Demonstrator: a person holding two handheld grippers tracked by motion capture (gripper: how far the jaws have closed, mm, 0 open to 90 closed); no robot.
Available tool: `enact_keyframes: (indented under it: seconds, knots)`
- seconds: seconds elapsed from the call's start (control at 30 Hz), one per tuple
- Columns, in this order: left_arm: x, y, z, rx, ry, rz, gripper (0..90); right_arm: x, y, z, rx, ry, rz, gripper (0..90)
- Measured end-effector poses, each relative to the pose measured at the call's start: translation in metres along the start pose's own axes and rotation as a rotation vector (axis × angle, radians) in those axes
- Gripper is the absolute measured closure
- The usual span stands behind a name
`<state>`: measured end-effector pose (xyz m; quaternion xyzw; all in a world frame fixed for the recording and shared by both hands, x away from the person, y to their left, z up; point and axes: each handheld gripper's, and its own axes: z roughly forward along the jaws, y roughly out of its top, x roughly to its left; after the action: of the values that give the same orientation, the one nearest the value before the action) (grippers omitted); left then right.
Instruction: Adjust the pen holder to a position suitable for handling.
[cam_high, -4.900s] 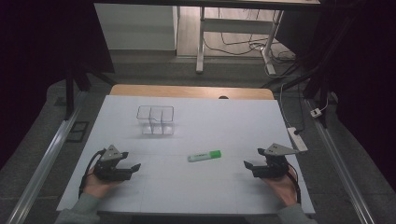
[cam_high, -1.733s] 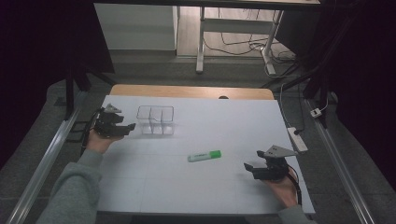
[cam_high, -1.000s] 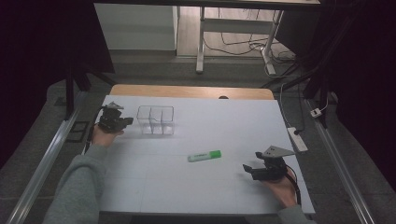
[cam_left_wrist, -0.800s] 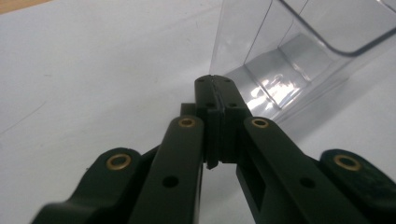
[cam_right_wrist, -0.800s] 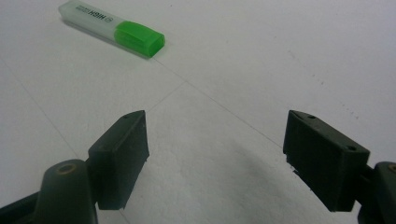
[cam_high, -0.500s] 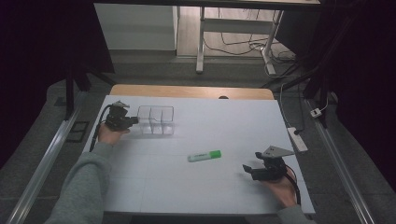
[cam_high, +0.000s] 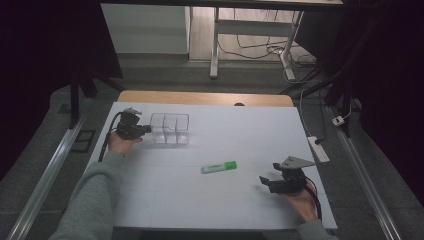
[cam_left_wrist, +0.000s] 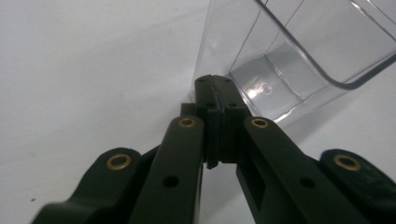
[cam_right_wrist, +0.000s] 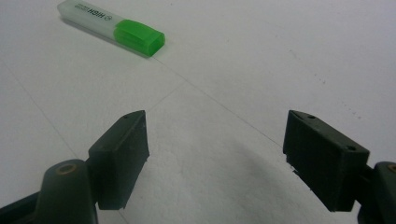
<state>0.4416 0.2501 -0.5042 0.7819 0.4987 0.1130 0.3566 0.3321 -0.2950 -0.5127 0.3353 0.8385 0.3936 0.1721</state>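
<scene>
Two tongs are at work, and only the left tongs (cam_left_wrist: 213, 86) have moved: since a few seconds ago they have travelled from the near left of the counter (cam_high: 240, 135) to its far left, and now sit pressed together, their tips touching the outer wall of the clear divided box (cam_high: 170, 128). No wall shows between the jaws, so this reads as a nudge or a brace, not a grip. The right tongs (cam_right_wrist: 215, 144) have stayed at the near right, spread wide and empty. The green highlighter (cam_high: 218, 166) lies flat mid-counter, between box and right tongs, with nothing blocking the way.
</scene>
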Motion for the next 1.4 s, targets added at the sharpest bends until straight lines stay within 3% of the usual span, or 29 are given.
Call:
enact_keyframes:
  seconds: [0.77,1.4]
  knots:
    - [-0.029,0.015,0.016,0.003,-0.069,0.035,89.0,0.001,0.0,0.002,0.008,0.007,0.0,21.9]
    - [-0.073,0.037,0.043,0.008,-0.149,0.087,89.0,0.001,-0.001,0.002,0.015,0.014,-0.002,21.9]
